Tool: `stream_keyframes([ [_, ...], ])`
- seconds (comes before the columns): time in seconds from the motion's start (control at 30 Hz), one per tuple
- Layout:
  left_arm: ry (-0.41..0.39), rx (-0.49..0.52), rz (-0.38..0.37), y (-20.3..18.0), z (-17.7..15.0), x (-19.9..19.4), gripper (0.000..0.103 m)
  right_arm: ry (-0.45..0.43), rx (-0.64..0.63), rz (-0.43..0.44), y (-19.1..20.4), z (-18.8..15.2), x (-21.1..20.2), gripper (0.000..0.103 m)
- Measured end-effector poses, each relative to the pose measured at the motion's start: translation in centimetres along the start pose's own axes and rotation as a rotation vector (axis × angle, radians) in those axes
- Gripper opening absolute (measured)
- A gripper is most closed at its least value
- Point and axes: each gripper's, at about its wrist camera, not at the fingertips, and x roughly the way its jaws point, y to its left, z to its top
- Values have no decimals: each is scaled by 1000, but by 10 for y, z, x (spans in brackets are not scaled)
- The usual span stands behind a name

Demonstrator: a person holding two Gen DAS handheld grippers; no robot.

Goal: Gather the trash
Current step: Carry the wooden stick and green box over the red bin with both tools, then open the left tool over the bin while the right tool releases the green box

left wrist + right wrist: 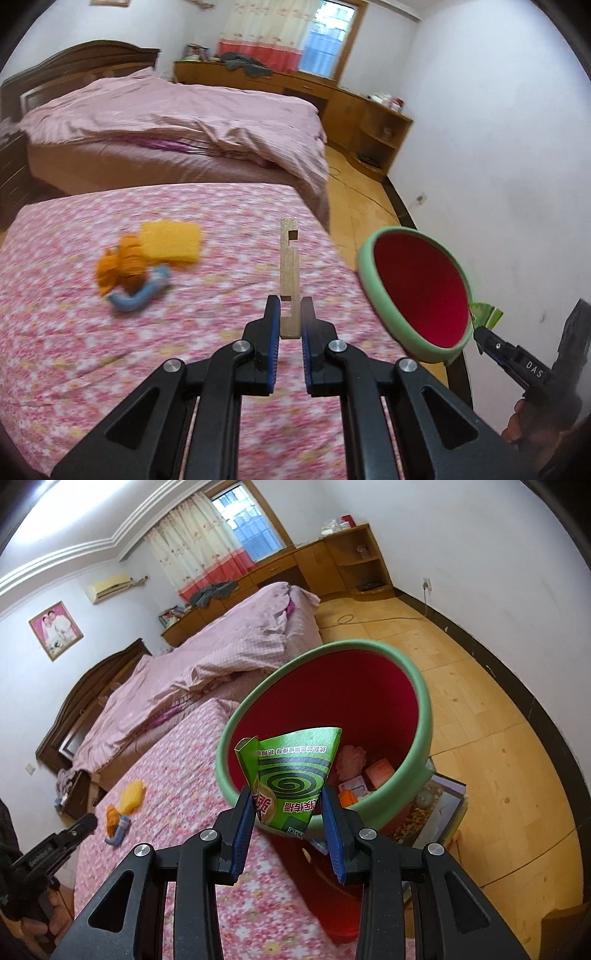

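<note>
A notched, pale wooden strip (289, 280) is pinched upright by the left gripper (290, 325) above the floral cloth (110, 369). A crumpled green spiral-printed box (291, 775) is clamped by the right gripper (290, 812) before the red bin (424, 716).

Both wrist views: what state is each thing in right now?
Left tool: shut on wooden strip, upright.
Right tool: shut on green box, flattened, above bin.
Bin: open, some trash inside.
Yellow sponge: lying on floral cloth.
</note>
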Motion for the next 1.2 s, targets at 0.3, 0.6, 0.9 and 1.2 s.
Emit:
stream_keyframes([
  [0.3,64,105,-83,-67,2,40,9,-17,27,12,-20,7,-5,36],
  [0.6,123,182,-119,-116,2,85,9,-10,79,9,-42,8,0,36],
  [0.9,180,243,-131,-137,-6,106,27,-4,91,21,-50,10,1,36],
  [1.2,173,188,-93,-122,-5,105,33,1,60,25,-42,17,10,37],
])
